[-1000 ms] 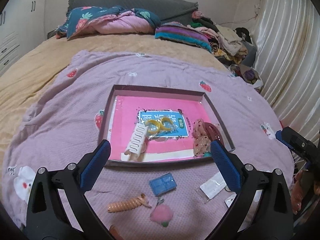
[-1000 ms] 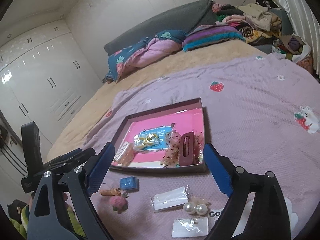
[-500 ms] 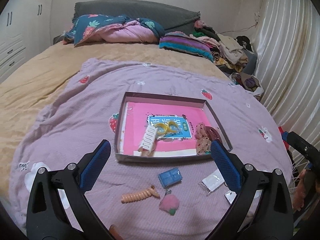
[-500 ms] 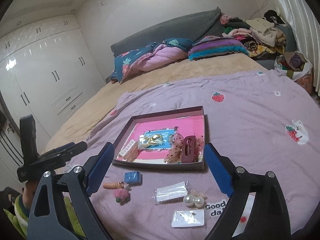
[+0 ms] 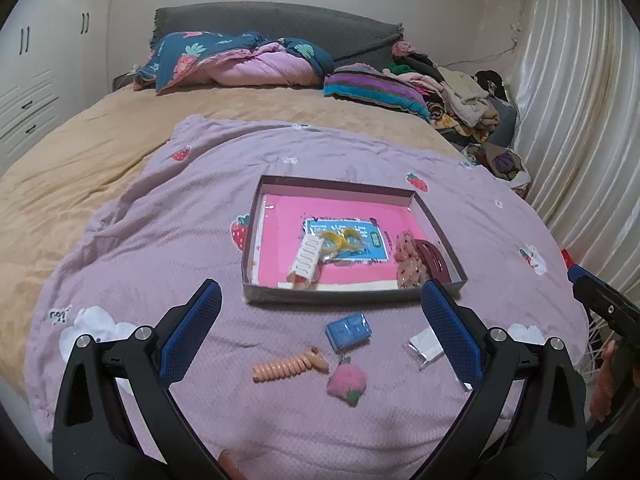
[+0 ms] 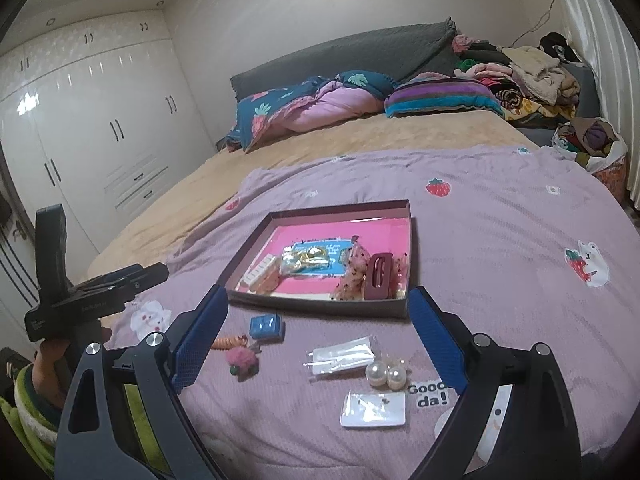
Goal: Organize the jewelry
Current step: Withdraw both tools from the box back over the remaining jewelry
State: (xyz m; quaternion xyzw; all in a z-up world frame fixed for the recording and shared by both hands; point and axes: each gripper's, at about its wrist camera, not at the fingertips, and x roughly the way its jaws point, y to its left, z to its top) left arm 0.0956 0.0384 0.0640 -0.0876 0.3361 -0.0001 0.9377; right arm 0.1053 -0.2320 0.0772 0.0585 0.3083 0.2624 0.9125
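A shallow dark box (image 5: 256, 216) (image 6: 411, 240) with a pink floor lies on the lilac blanket. It holds a white comb clip (image 5: 307, 257), yellow rings in a packet (image 5: 340, 238), a dotted scrunchie (image 5: 408, 258) and a maroon clip (image 6: 378, 274). In front of the box lie a small blue case (image 5: 347, 330) (image 6: 266, 326), an orange spiral tie (image 5: 286, 366), a pink pompom (image 5: 347, 384) (image 6: 242, 360), a clear sachet (image 6: 340, 356), two pearls (image 6: 386, 376) and an earring card (image 6: 374, 410). My left gripper (image 5: 320, 320) and right gripper (image 6: 318, 334) hover open above these, holding nothing.
The blanket (image 5: 160, 240) covers a tan bed (image 5: 80, 160) with pillows and a quilt (image 5: 240, 60) at the head. A pile of clothes (image 5: 460, 96) sits at the far right beside a curtain (image 5: 580, 120). White wardrobes (image 6: 100, 120) stand on the left.
Both grippers have pulled back and risen from the box, so more of the loose items and the bed show. Both stay open and empty.
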